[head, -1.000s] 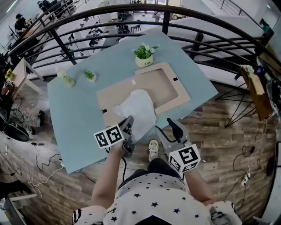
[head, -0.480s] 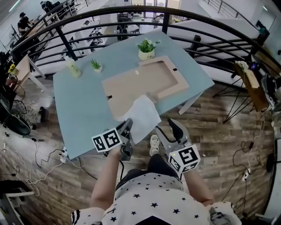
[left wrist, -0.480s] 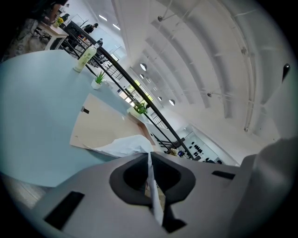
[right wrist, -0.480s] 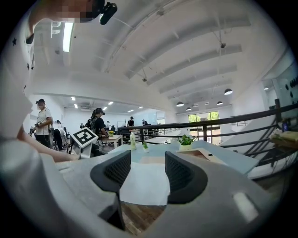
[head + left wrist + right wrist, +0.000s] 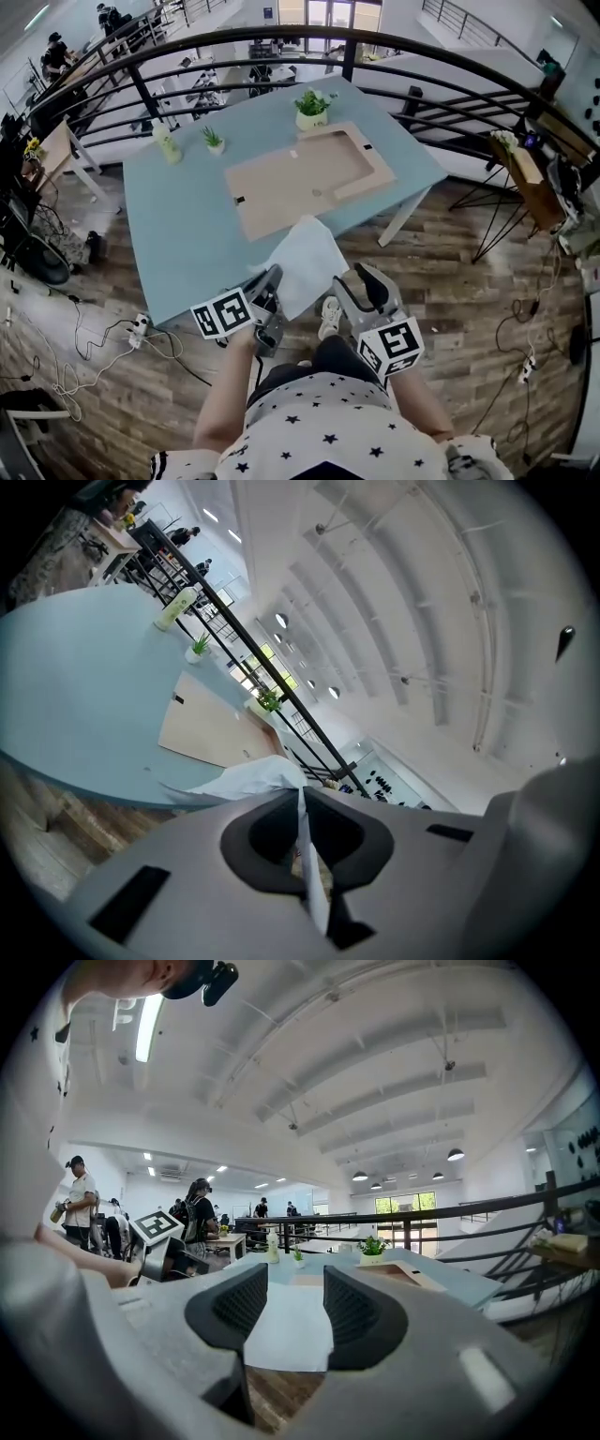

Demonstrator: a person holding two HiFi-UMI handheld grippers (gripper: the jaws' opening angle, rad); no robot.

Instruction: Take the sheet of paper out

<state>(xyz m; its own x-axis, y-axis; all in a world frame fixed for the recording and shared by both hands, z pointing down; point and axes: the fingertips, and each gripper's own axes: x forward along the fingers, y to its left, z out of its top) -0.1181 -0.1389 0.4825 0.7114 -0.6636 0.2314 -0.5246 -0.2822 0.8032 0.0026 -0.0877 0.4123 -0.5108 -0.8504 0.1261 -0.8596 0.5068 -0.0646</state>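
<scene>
My left gripper (image 5: 271, 281) is shut on the near edge of the white sheet of paper (image 5: 306, 261). The sheet stretches from the jaws toward the tan frame board (image 5: 298, 173), and its far corner still lies over the near edge of the light-blue table (image 5: 178, 234). In the left gripper view the paper's edge (image 5: 302, 829) is pinched between the dark pads, with the rest of the sheet (image 5: 246, 778) spread ahead. My right gripper (image 5: 359, 282) hovers beside the sheet. Its jaws are closing but stand apart and hold nothing. The sheet (image 5: 292, 1333) shows beyond its fingertips (image 5: 289, 1299).
On the far side of the table stand a potted plant (image 5: 311, 109), a small green plant (image 5: 214, 139) and a bottle (image 5: 167, 142). A black railing (image 5: 281, 37) curves behind the table. The floor is wood planks, with cables (image 5: 84, 361) at the left. Other people stand far off.
Both grippers have drawn back from the table toward the person. The sheet has slid off the frame board with the left gripper and now overhangs the table's near edge.
</scene>
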